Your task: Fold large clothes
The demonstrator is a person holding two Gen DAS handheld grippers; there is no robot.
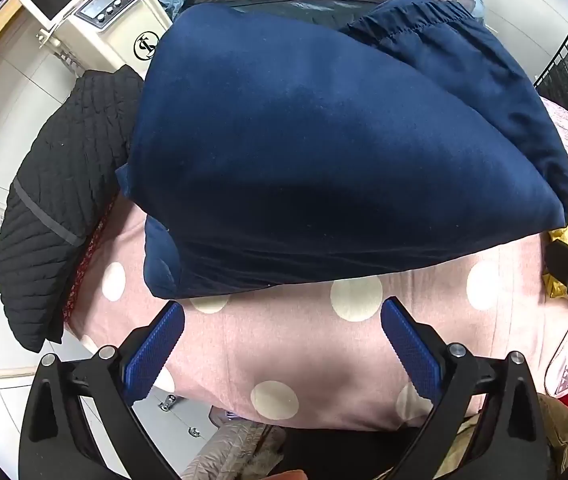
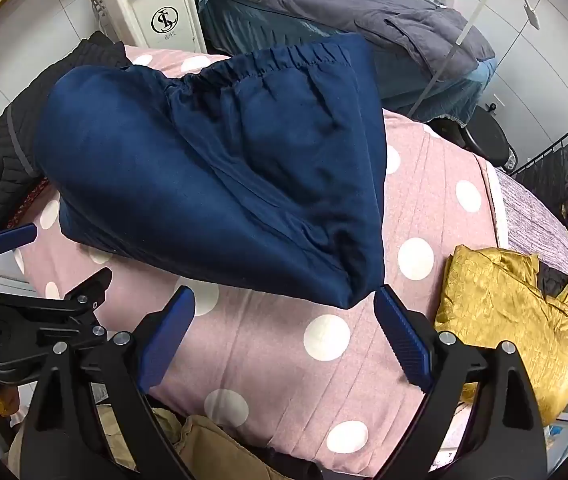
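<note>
- Blue-padded left gripper (image 1: 282, 326): jaws spread wide, nothing between them, low centre of the left wrist view, just short of the garment's near edge.
- Right gripper (image 2: 285, 316): likewise spread wide and empty; right pad just beside the bundle's lower corner, contact impossible to confirm.
- Navy trousers (image 2: 219, 176): already doubled over into a thick bundle on the pink polka-dot bedspread (image 2: 316, 364), filling the middle of both views; elastic waistband (image 2: 267, 62) at the upper edge.
- Judged well along: main folds made, perhaps one more fold or some smoothing left.
- Gold garment (image 2: 500, 312) at right, crumpled, seemingly not yet folded; black quilted jacket (image 1: 63, 200) draped at left.
- Hidden: trouser legs tucked under the bundle, layer count unclear; the far edge of the bundle, out of sight in the left wrist view.
</note>
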